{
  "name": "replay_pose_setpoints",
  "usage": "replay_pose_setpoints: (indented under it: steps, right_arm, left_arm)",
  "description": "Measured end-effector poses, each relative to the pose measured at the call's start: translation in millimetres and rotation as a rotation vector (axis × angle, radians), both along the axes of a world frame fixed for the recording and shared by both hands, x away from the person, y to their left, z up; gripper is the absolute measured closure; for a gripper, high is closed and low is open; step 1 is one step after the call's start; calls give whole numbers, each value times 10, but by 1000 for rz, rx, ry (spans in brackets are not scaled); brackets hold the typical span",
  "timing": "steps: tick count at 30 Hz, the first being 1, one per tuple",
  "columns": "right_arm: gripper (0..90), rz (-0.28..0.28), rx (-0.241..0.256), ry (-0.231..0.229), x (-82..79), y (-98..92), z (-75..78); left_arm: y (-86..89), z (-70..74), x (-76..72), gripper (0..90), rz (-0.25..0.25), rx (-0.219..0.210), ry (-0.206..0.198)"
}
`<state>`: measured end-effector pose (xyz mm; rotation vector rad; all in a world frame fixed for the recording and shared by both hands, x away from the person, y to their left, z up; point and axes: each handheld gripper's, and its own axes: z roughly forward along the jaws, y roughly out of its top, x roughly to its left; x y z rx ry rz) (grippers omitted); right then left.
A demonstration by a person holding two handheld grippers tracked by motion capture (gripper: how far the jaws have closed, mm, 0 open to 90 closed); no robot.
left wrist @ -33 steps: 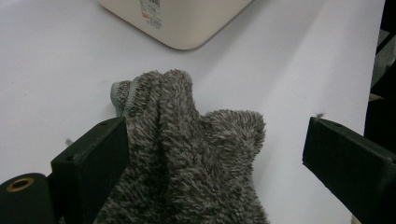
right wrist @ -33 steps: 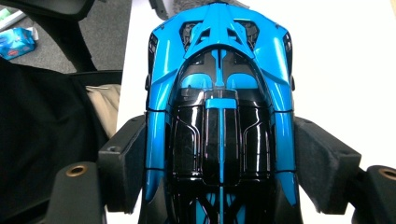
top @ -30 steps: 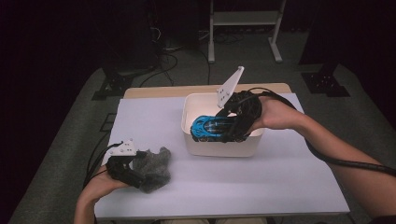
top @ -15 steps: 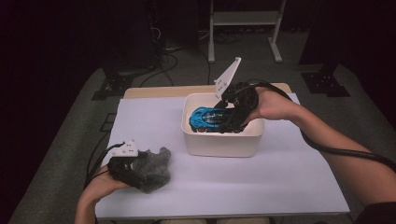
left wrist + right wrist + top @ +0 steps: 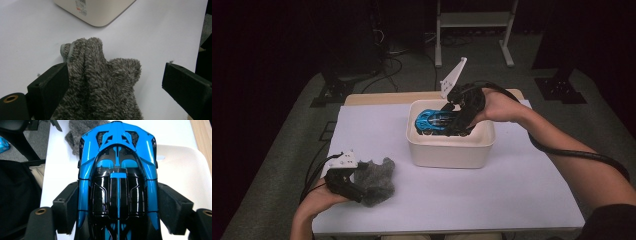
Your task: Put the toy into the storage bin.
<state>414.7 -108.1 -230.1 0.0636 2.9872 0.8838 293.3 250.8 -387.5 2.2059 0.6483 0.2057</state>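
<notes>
While right gripper [image 5: 455, 116] clamps blue car [image 5: 117, 177], label [image 5: 81, 4] perhaps on tub [image 5: 447, 147]

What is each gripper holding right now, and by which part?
The right gripper clamps the blue toy car across its sides, over the white bin. The left gripper is open around the grey fleece cloth, one jaw touching it, not gripping.
</notes>
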Motion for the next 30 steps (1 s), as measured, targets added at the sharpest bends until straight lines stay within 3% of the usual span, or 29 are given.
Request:
replay_pose_setpoints:
  steps: [11,30]
  right_arm:
    - [253,-25,-7,17,180,-33,-165]
    - [252,-46,-15,52,320,-57,-414]
  left_arm:
    - [8,-10,5,67,3,-2,2]
    - [8,-19,4,67,2,10,6]
